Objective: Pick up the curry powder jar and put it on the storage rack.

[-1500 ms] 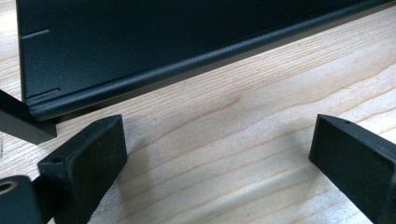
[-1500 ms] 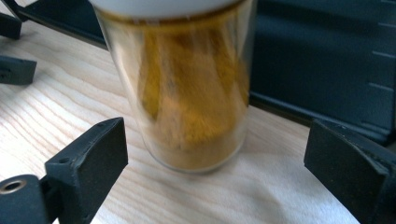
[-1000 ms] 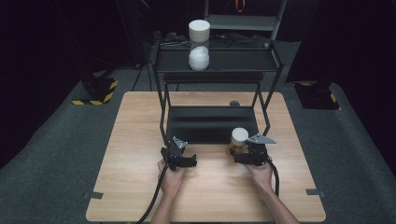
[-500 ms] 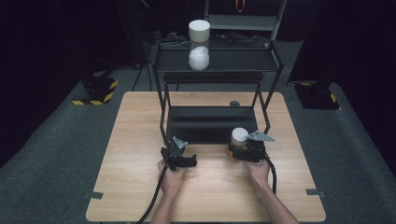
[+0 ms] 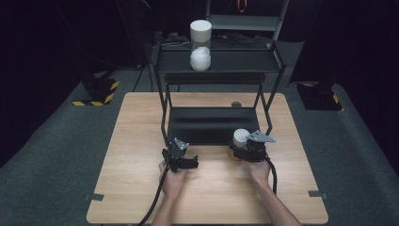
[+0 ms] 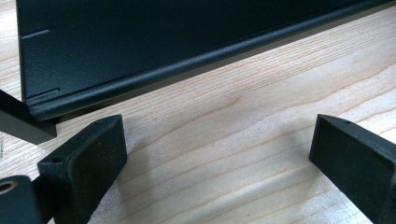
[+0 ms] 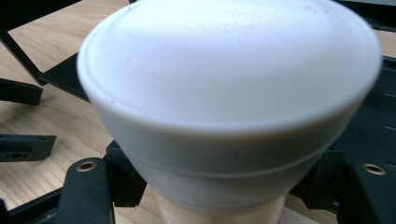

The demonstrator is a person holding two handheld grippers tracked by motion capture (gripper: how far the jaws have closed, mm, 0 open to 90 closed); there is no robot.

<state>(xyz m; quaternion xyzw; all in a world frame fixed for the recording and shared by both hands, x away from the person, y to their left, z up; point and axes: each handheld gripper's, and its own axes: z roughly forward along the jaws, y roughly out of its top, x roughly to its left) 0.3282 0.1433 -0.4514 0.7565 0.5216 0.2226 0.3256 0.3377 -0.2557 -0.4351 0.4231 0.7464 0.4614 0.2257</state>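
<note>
A small jar with a wide white cap (image 5: 241, 137) stands on the wooden table (image 5: 141, 188), just in front of the black rack's lower shelf (image 5: 211, 125). My right gripper (image 5: 243, 151) has just been closing with the jar between its jaws. In the right gripper view the cap (image 7: 229, 93) looms large, and the black fingers (image 7: 119, 179) press on the body under it from both sides. To the left, my left gripper (image 5: 190, 163) rests low over the table. Its jaws (image 6: 219, 140) are open over bare wood, near the shelf's front edge (image 6: 140, 79).
The black two-level metal rack (image 5: 163, 101) stands at the table's middle back. On its upper shelf (image 5: 244, 61) stands a tall clear canister with a white lid (image 5: 201, 44) and white contents. Cables trail from both grippers toward the near edge.
The right gripper's jaws have closed in on the white-capped jar. Both hands and the jar stay where they were.
</note>
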